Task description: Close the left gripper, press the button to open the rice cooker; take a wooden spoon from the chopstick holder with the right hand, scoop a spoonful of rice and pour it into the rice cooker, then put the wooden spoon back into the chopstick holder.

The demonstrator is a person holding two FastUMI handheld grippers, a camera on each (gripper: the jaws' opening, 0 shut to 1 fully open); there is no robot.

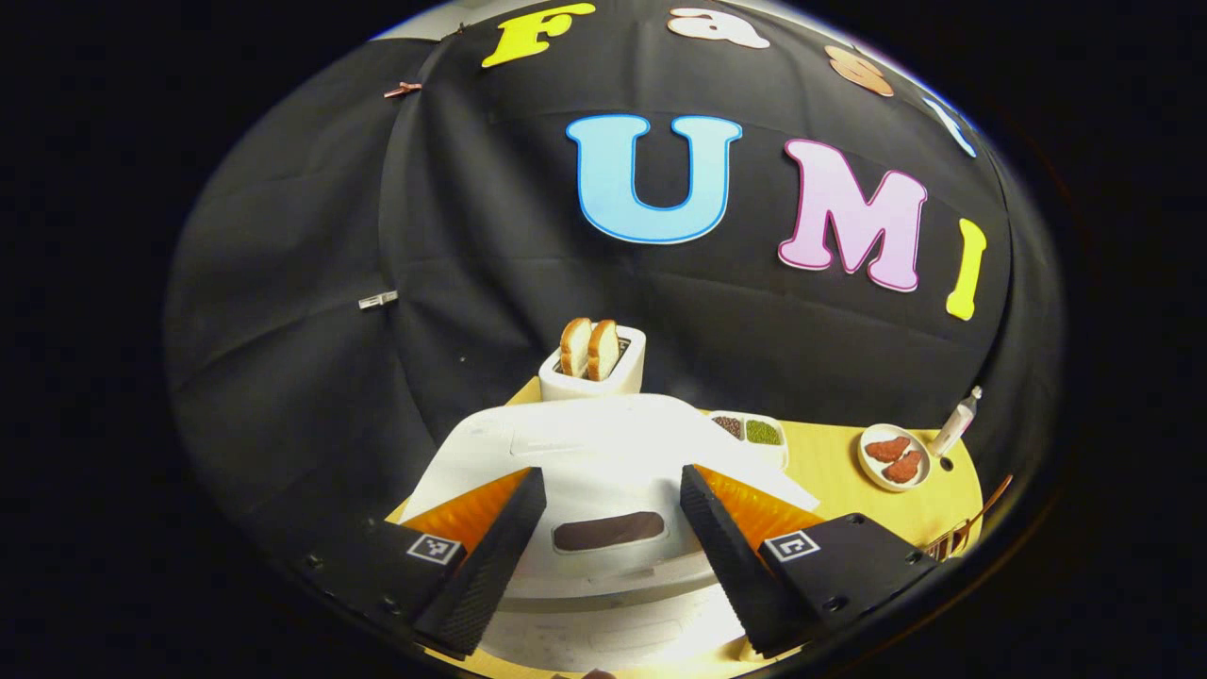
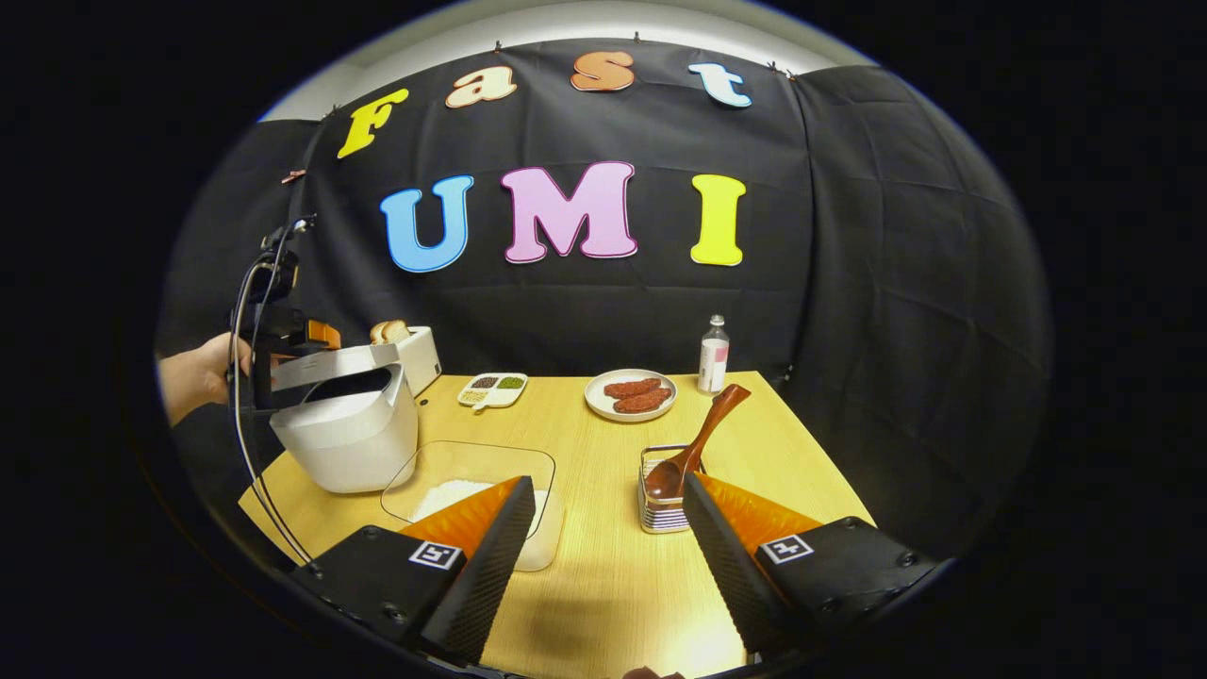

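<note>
The white rice cooker (image 2: 347, 436) sits at the tabletop's (image 2: 603, 566) left edge, its lid slightly raised. The left tongs (image 1: 613, 528) hang wide apart just above it, holding nothing. The wooden spoon (image 2: 693, 443) stands in the wire chopstick holder (image 2: 660, 505), bowl down, handle leaning up and to the right. The right tongs (image 2: 608, 538) are wide too, empty, near the holder. A clear rice tray (image 2: 471, 471) lies just beside the cooker; toaster (image 2: 415, 354), meat plate (image 2: 630, 394) and bottle (image 2: 714, 354) stand behind.
</note>
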